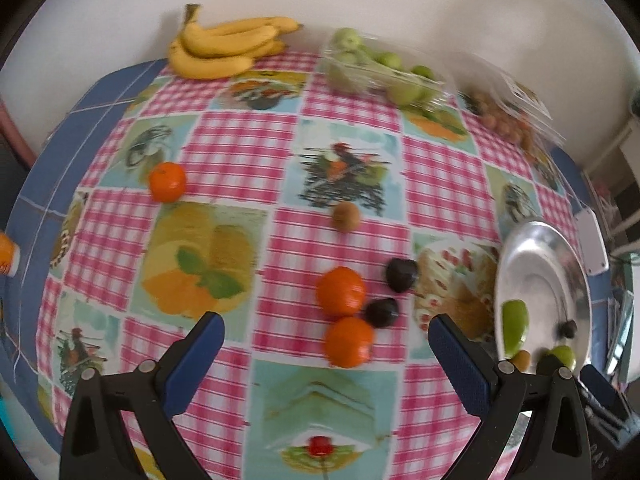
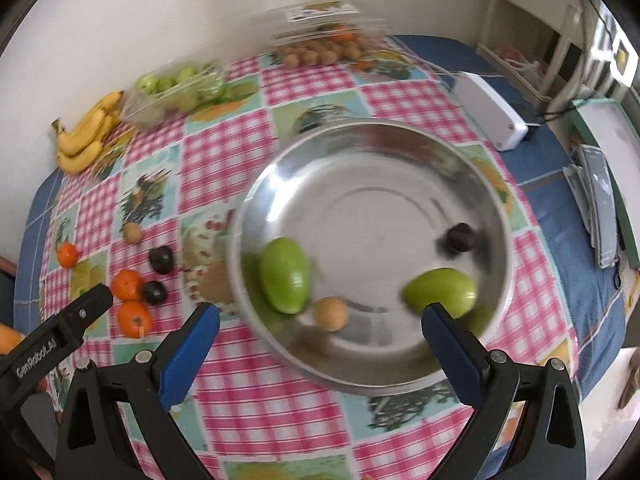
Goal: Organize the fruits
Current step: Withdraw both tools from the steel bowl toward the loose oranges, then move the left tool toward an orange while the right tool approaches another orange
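Note:
A steel bowl (image 2: 360, 152) holds two green fruits (image 2: 285, 275) (image 2: 440, 291), a small brown fruit (image 2: 330, 314) and a small dark fruit (image 2: 460, 237). My right gripper (image 2: 320, 332) is open and empty above the bowl's near rim. My left gripper (image 1: 326, 340) is open and empty over the tablecloth. Just ahead of it lie two oranges (image 1: 341, 291) (image 1: 349, 342) and two dark fruits (image 1: 401, 275) (image 1: 382, 313). A third orange (image 1: 167, 182) and a small brown fruit (image 1: 346, 216) lie farther off. The bowl (image 1: 536, 248) is at the right in the left wrist view.
Bananas (image 1: 224, 46) lie at the table's far edge by the wall. A clear box of green fruits (image 1: 376, 70) and a clear box of small brown fruits (image 2: 320, 46) stand beside them. A white device (image 2: 490, 114) lies right of the bowl. Shelves stand at the far right.

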